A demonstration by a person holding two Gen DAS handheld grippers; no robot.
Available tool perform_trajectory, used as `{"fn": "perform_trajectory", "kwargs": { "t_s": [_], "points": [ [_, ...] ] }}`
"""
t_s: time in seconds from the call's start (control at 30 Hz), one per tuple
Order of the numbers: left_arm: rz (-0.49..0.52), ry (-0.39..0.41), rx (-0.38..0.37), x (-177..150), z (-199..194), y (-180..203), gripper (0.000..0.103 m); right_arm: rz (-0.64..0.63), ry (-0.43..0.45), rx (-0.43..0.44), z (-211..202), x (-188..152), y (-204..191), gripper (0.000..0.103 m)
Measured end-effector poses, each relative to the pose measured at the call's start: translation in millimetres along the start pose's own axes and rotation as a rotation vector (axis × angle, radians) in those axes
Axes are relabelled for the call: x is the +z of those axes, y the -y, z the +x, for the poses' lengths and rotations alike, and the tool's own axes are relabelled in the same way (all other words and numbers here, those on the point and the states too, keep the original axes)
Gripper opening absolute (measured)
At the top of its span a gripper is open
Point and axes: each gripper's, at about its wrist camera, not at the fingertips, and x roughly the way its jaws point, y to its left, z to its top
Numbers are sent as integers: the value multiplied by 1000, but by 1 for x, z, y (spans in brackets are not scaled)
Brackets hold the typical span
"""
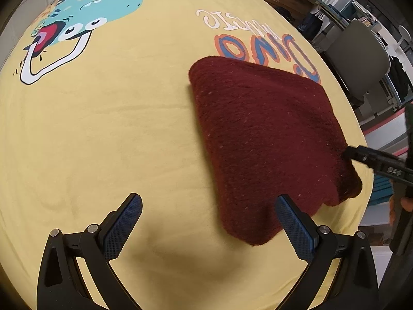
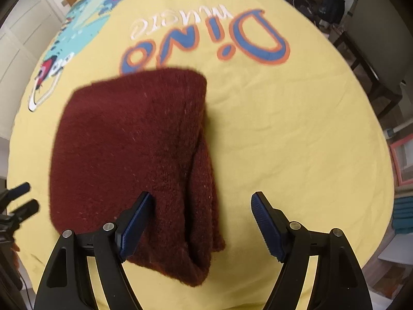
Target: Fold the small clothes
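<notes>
The folded knit (image 2: 134, 160) lies on the yellow cloth (image 2: 284, 142), long axis running from lower centre up the right-wrist frame. The right gripper (image 2: 201, 222) straddles its near end, jaws wide, gripping nothing. In the left-wrist view the knit sits right of centre; the left gripper (image 1: 206, 222) is also wide and empty, only its right finger over the knit's near corner. The right is nearer.

Both the left gripper (image 1: 209, 222) and the right gripper (image 2: 201, 222) point steeply down, jaws apparently wide apart.
</notes>
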Motion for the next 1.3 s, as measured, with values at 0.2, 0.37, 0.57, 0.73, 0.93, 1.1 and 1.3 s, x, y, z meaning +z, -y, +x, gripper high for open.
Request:
{"fn": "perform_trajectory", "kwargs": {
  "t_s": [0.2,0.37,0.57,0.73,0.93,1.1,1.3],
  "points": [
    [-61,13,-45,23,3,6,102,8,8,63,-6,17,-12,85],
    [-63,-34,-76,39,29,27,102,-50,-33,78,22,13,-32,87],
    [-27,-115,-24,39,77,47,102,2,-60,101,60,5,-19,87],
    [-43,-138,9,29,103,48,102,-5,-78,147,84,-1,-10,91],
    [-44,-130,-2,28,111,44,103,33,-88,230,102,-3,-1,94],
    [-32,-109,0,26,115,44,103,85,-112,309,112,-3,3,90],
    [-8,-98,-20,26,112,47,83,67,-89,358,101,-5,1,60]
  ]
}}
